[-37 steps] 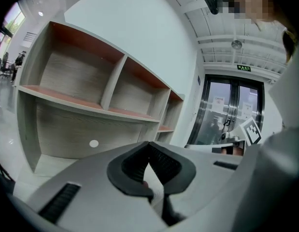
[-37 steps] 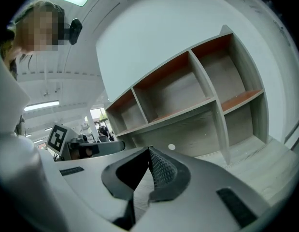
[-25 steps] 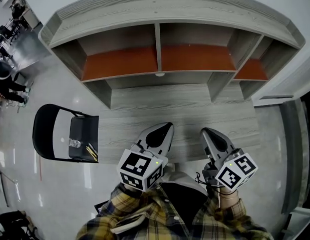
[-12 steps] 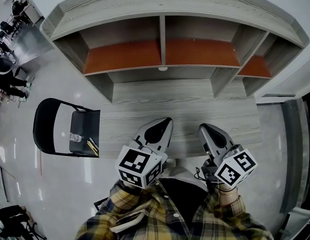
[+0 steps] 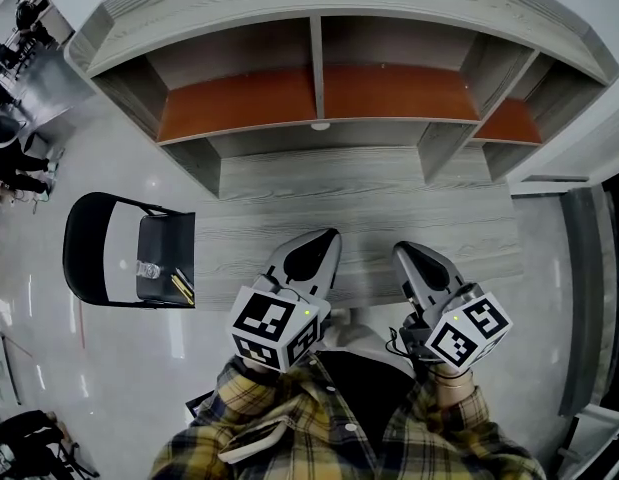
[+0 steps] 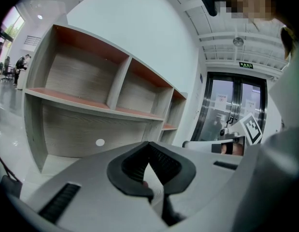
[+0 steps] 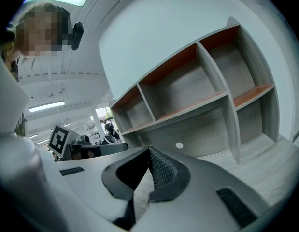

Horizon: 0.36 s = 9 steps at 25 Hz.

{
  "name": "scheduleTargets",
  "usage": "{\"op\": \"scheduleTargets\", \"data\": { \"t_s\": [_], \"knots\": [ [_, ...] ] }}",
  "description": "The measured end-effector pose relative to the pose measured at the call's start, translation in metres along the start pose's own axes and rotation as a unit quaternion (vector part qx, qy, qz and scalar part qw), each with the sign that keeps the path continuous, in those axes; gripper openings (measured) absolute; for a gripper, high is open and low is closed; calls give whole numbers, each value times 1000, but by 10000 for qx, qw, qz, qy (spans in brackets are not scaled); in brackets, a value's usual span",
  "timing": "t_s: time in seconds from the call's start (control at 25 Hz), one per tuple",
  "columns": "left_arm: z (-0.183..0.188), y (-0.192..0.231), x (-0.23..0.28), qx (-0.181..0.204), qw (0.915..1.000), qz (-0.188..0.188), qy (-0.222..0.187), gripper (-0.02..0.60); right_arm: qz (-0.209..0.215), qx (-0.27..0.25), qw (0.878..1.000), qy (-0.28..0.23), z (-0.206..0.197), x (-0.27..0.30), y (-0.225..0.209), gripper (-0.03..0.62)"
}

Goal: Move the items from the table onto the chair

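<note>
A black folding chair (image 5: 87, 258) stands on the floor left of the grey wooden table (image 5: 369, 203). On its seat lie a small clear item (image 5: 149, 268) and yellow pencil-like sticks (image 5: 181, 286). I see no loose item on the table top. My left gripper (image 5: 324, 236) and right gripper (image 5: 401, 251) hover side by side over the table's front edge, close to my body, pointing at the shelves. In the left gripper view the left gripper (image 6: 149, 144) has its jaws meeting at the tip with nothing between them. The right gripper (image 7: 150, 150) looks the same in the right gripper view.
A wooden shelf unit (image 5: 319, 93) with orange-brown boards rises along the back of the table. Glossy floor (image 5: 109, 368) surrounds the chair. People (image 5: 9, 158) stand far off at the left. Glass doors (image 6: 236, 105) show at the right in the left gripper view.
The head view has shifted slightly. Both grippers stay shut in much the same place, and the chair and its items have not moved.
</note>
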<state>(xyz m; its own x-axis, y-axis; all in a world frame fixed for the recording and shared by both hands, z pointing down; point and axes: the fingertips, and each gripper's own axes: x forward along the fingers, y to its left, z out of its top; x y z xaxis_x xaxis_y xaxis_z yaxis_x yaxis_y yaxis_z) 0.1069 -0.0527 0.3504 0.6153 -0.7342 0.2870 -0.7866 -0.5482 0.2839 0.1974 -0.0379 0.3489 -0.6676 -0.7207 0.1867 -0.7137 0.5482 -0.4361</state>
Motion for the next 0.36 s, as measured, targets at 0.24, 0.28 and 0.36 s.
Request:
{"op": "scheduleTargets", "data": {
  "t_s": [0.24,0.28,0.36],
  "knots": [
    [4,-3,9,17,9996,-264,88,3,-10,-49,10000,-23,4,3,-2,17],
    [5,-2,12,51,9994,-328,115,3,-16,-64,10000,-49,6,4,-3,17],
    [7,0,16,143,9988,-441,165,3,-37,-96,9999,-104,10,5,-5,17]
  ]
}}
